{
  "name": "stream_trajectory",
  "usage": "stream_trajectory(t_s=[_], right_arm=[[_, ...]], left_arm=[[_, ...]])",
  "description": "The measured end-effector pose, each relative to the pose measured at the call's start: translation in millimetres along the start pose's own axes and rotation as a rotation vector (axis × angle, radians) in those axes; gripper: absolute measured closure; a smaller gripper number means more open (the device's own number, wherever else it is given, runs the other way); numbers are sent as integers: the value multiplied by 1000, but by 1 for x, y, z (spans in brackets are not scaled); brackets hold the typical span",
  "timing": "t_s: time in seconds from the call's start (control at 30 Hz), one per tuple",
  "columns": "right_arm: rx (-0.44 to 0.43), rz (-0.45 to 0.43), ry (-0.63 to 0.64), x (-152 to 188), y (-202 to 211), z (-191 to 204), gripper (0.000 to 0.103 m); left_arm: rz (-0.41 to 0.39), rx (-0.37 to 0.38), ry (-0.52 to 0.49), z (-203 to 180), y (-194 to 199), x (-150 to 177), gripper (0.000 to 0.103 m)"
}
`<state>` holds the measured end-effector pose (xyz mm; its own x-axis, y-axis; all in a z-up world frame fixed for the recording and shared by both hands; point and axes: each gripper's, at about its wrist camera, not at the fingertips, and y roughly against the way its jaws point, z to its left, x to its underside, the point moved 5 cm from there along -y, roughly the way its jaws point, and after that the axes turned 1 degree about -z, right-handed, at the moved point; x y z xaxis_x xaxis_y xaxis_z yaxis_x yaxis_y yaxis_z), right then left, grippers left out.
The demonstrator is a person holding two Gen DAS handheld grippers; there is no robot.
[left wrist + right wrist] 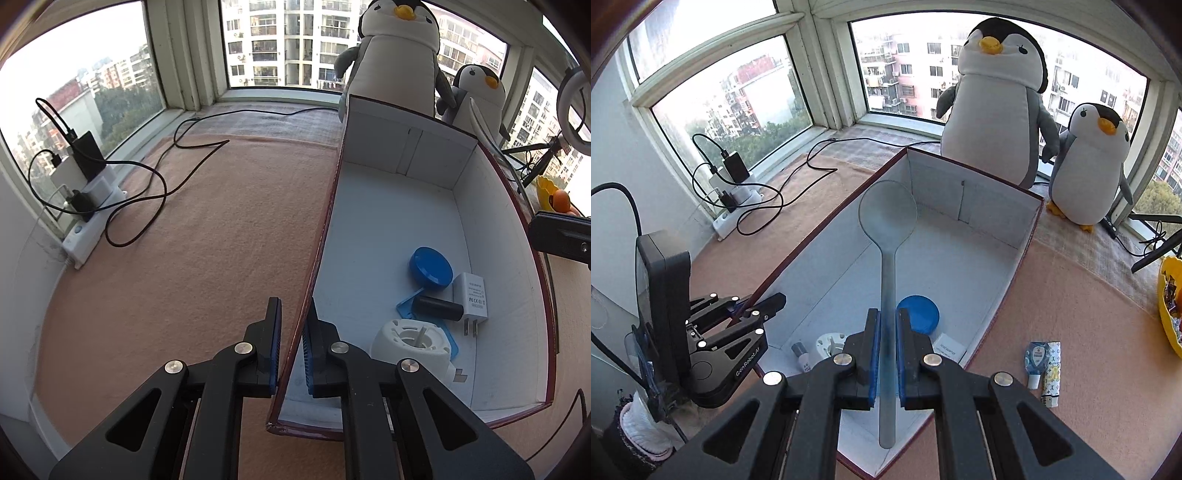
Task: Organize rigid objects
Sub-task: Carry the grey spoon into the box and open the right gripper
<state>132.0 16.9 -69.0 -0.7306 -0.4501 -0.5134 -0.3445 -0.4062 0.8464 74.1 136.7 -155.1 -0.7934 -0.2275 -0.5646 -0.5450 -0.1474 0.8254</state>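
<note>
While my right gripper (887,354) pinches a clear spoon (888,236) over the box (997,221), my left gripper (291,347) clamps the box's left wall. Near me, a blue lid (430,266) lies inside.

Holding a clear spoon (887,236) by its handle in the right gripper (887,354), over a white box (979,258). Inside the box: a blue lid (918,314), a white charger (948,350). Left gripper (746,310) pinching the box's left wall. Two toy penguins (993,110) behind the box.
</note>
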Motion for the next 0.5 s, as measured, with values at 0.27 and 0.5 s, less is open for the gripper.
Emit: stream_trajectory(t_s=[0.27,0.5], right_arm=[[8,23,25,-4,-17,11,96],[5,28,46,-4,-21,13,96]], left_arm=[[0,0,0,0,0,0,94],[0,-1,0,0,0,0,94]])
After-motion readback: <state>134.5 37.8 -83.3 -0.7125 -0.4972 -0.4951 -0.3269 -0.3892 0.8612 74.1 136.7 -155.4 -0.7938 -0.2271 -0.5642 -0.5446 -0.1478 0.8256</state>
